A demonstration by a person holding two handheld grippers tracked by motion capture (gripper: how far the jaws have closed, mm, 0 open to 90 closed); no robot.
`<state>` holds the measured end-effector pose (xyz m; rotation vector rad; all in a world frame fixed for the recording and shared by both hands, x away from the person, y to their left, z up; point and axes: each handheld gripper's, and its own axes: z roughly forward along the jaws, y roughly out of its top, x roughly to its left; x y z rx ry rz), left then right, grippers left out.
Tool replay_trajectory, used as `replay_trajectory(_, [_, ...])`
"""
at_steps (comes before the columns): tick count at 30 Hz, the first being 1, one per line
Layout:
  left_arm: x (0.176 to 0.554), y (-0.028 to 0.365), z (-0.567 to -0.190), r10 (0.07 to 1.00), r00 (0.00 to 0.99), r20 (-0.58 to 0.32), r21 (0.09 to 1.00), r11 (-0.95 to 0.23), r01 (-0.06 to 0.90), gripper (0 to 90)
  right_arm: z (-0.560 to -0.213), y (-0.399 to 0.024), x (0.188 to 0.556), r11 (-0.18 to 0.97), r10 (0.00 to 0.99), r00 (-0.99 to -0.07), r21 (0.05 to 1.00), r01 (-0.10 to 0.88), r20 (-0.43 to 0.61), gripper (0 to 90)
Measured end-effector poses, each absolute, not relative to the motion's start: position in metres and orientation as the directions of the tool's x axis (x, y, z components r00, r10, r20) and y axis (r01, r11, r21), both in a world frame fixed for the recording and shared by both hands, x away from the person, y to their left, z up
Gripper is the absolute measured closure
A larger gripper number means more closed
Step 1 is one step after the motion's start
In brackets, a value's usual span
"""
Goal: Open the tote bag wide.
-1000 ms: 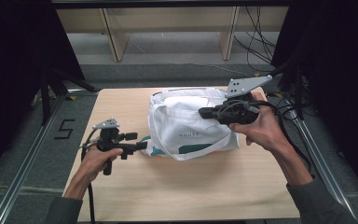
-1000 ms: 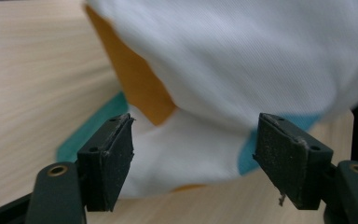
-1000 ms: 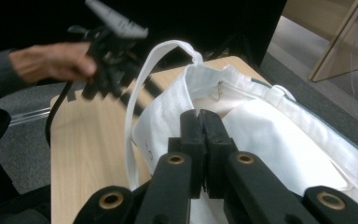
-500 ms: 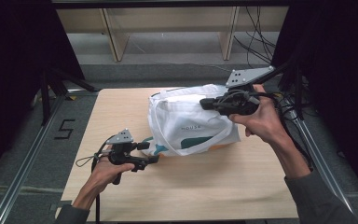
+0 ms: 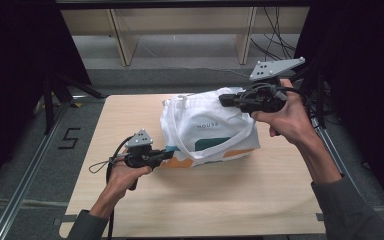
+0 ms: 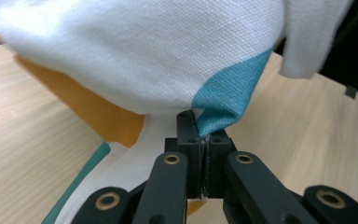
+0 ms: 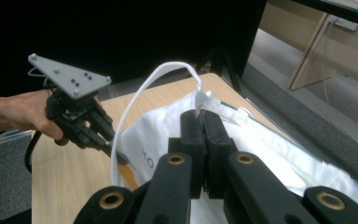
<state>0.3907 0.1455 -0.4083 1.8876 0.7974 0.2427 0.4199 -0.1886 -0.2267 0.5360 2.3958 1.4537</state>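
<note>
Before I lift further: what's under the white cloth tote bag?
Beneath the white cloth tote bag only the light wooden table shows. The left gripper has its jaws shut on the bag's teal corner. The bag's inside is covered by its own cloth.

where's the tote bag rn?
In the high view the white tote bag sits mid-table on the wooden table, its near-left corner pinched by the left gripper and its top edge by the right gripper.

Black two-jaw left claw [image 5: 167,153] and right claw [image 5: 223,99], brass-ringed pivots on the linkage arms. Grey three-cornered plates on top, dotted with small screws. Black cables trailing from each. Dark grey sleeves at both forearms.
</note>
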Motion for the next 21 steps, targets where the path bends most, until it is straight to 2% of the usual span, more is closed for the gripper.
replay_trajectory(4, [0.404, 0.148, -0.421, 0.656, 0.701, -0.279, 0.855, -0.163, 0.493, 88.0, -0.232, -0.182, 0.421, 0.420, 0.443, -0.895, 0.892, 0.165, -0.043, 90.0])
replay_trajectory(7, [0.404, 0.145, -0.423, 0.636, 0.682, -0.361, 0.836, -0.104, 0.539, 88.0, -0.235, -0.173, 0.425, 0.420, 0.440, -0.897, 0.892, 0.169, -0.037, 90.0])
replay_trajectory(11, [0.387, 0.140, -0.405, 0.596, 0.737, -0.321, 0.860, -0.142, 0.489, 88.0, -0.221, -0.172, 0.429, 0.409, 0.461, -0.887, 0.894, 0.182, -0.030, 90.0])
replay_trajectory(15, [0.379, 0.138, -0.395, 0.559, 0.771, -0.305, 0.874, -0.157, 0.460, 88.0, -0.211, -0.175, 0.427, 0.402, 0.453, -0.890, 0.903, 0.152, -0.052, 90.0])
replay_trajectory(19, [0.384, 0.144, -0.409, 0.612, 0.731, -0.302, 0.864, -0.148, 0.481, 88.0, -0.219, -0.172, 0.423, 0.391, 0.447, -0.894, 0.906, 0.163, -0.032, 90.0])
replay_trajectory(21, [0.385, 0.146, -0.415, 0.624, 0.717, -0.312, 0.857, -0.141, 0.495, 88.0, -0.224, -0.169, 0.420, 0.404, 0.435, -0.899, 0.904, 0.140, -0.055, 90.0])
